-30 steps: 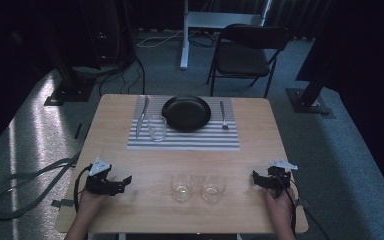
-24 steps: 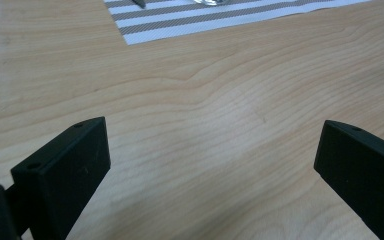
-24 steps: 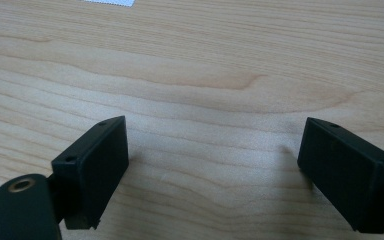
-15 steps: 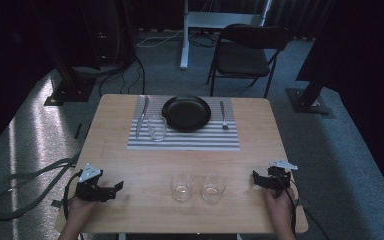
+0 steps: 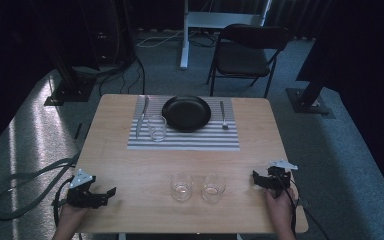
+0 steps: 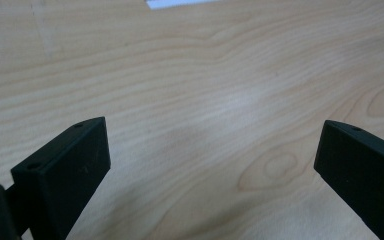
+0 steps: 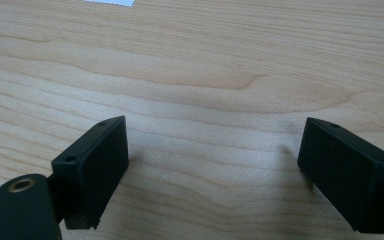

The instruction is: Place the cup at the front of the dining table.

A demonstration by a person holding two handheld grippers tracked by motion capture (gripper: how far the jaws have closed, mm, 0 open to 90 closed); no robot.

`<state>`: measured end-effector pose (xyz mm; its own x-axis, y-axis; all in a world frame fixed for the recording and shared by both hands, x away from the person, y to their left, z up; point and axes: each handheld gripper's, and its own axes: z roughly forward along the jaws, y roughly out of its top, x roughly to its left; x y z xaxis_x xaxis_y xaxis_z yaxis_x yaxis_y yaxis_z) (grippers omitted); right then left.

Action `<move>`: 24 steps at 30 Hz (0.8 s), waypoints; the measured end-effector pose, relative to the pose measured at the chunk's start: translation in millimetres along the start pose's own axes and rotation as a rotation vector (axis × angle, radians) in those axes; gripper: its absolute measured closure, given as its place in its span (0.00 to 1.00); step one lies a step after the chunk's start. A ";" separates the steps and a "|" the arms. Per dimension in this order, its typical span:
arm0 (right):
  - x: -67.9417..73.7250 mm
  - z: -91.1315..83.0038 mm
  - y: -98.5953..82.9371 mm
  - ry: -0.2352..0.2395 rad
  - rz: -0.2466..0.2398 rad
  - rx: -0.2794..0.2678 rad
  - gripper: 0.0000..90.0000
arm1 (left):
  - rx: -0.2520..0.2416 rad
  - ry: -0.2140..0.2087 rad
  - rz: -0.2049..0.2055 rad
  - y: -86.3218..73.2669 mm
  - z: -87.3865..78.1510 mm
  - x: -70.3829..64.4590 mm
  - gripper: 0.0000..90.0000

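Both grippers rested wide apart at the near corners of the pale wooden counter point(image 5: 130, 165).
The left gripper point(image 5: 111, 192) pointed right and the right gripper point(image 5: 255, 178) pointed left, two clear glass tumblers point(image 5: 181, 186) standing between them on bare wood.

The left gripper point(image 5: 111, 191) sits low at the near left, held by the person's left hand point(image 5: 70, 220), jaws spread wide. The right gripper point(image 5: 254, 178) sits at the near right in the right hand point(image 5: 279, 205), jaws likewise wide apart.

Smooth pale wood-grain table point(image 5: 130, 165), matt black tongs point(image 6: 215, 170), clear glass tumblers point(image 5: 181, 186)
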<state>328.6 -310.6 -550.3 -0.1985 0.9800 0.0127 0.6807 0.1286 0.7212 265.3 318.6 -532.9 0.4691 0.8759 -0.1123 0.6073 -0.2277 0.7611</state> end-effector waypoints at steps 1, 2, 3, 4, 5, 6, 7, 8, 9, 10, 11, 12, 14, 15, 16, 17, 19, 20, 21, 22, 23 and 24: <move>0.0 0.0 0.0 0.000 0.000 0.000 0.14 | 0.005 -0.005 -0.004 -1.3 -0.9 0.8 0.02; 0.0 0.0 0.0 0.000 0.000 0.000 0.14 | 0.008 -0.007 -0.006 -2.5 -1.8 1.6 0.02; 0.0 0.0 0.0 0.000 0.000 0.000 0.14 | 0.007 -0.006 -0.006 -3.6 -3.0 2.2 0.02; 0.0 0.0 0.0 0.000 0.000 0.000 0.14 | 0.008 -0.007 -0.007 -4.4 -4.4 2.9 0.02; 0.0 0.0 0.0 0.000 0.000 0.000 0.14 | 0.006 -0.007 -0.010 -5.3 -5.7 3.6 0.02; 0.0 0.0 0.0 0.000 0.000 0.000 0.14 | 0.001 -0.014 -0.015 -6.6 -8.3 5.2 0.02; 0.0 0.0 0.0 0.000 0.000 0.000 0.14 | 0.003 -0.014 -0.016 -7.1 -9.2 5.9 0.02; 0.0 0.0 0.0 0.000 0.000 0.000 0.14 | 0.004 -0.012 -0.017 -7.9 -9.8 6.6 0.02; 0.0 0.0 0.0 0.000 0.000 0.000 0.14 | 0.004 -0.006 -0.019 -9.5 -10.8 7.7 0.02; 0.0 0.0 0.0 0.000 0.000 0.000 0.14 | 0.008 -0.007 -0.019 -10.4 -11.6 8.8 0.02; 0.0 0.0 0.0 0.000 0.000 0.000 0.14 | 0.009 -0.007 -0.026 -11.8 -12.4 9.9 0.02; 0.0 0.0 0.0 0.000 0.000 0.000 0.14 | 0.009 -0.007 -0.026 -11.8 -12.4 9.9 0.02; 0.0 0.0 0.0 0.000 0.000 0.000 0.14 | 0.013 0.001 -0.030 -14.7 -15.0 12.7 0.02; 0.0 0.0 0.0 0.000 0.000 -0.001 0.14 | 0.014 0.002 -0.033 -15.9 -16.4 14.1 0.02; 0.0 0.0 0.0 0.000 0.000 0.000 0.14 | 0.013 0.005 -0.034 -16.7 -17.2 14.9 0.02; 0.0 0.0 0.0 0.000 0.000 0.000 0.14 | 0.018 0.010 -0.035 -18.0 -18.9 16.3 0.02; 0.0 0.0 0.0 0.000 0.000 0.000 0.14 | 0.018 0.010 -0.041 -19.9 -21.4 18.1 0.02; 0.0 0.0 0.0 0.000 0.000 0.000 0.14 | 0.017 0.007 -0.051 -20.9 -22.9 19.0 0.02; 0.0 0.0 0.0 0.000 0.000 -0.001 0.14 | 0.014 0.005 -0.053 -21.9 -24.4 19.7 0.02; 0.0 0.0 0.0 0.000 0.000 0.000 0.14 | 0.016 0.004 -0.057 -23.1 -26.1 20.5 0.02; 0.0 0.0 0.0 0.000 0.000 0.000 0.14 | 0.021 0.003 -0.058 -24.0 -27.1 21.3 0.02; 0.0 0.0 0.0 0.000 0.000 0.000 0.14 | 0.021 0.003 -0.058 -24.0 -27.1 21.3 0.02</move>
<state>328.6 -310.6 -550.2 -0.1985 0.9800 0.0127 0.6808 0.1285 0.7211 243.3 354.2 -536.2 0.4309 0.8891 -0.1542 0.6466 -0.1850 0.7401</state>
